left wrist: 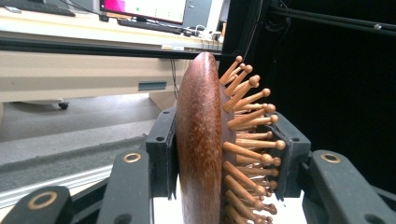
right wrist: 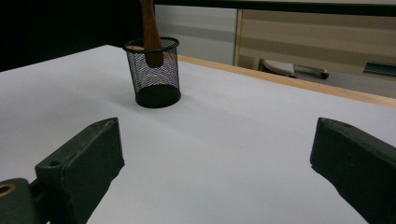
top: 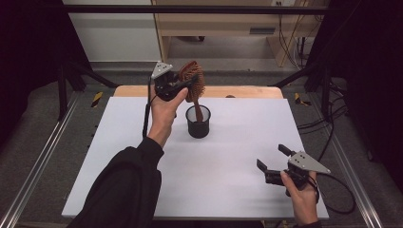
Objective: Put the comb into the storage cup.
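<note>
I had the left gripper [top: 183,86] clamped across the head of the wooden hairbrush [top: 193,80], one jaw on its smooth back and the other against the bristle pegs, so the handle hung straight down. That kept the handle inside the black mesh cup [top: 198,126], which stood at the far middle of the counter [top: 228,161] and held nothing else that I could see. My right gripper [top: 272,161] waited at the near right, jaws apart and empty.
</note>
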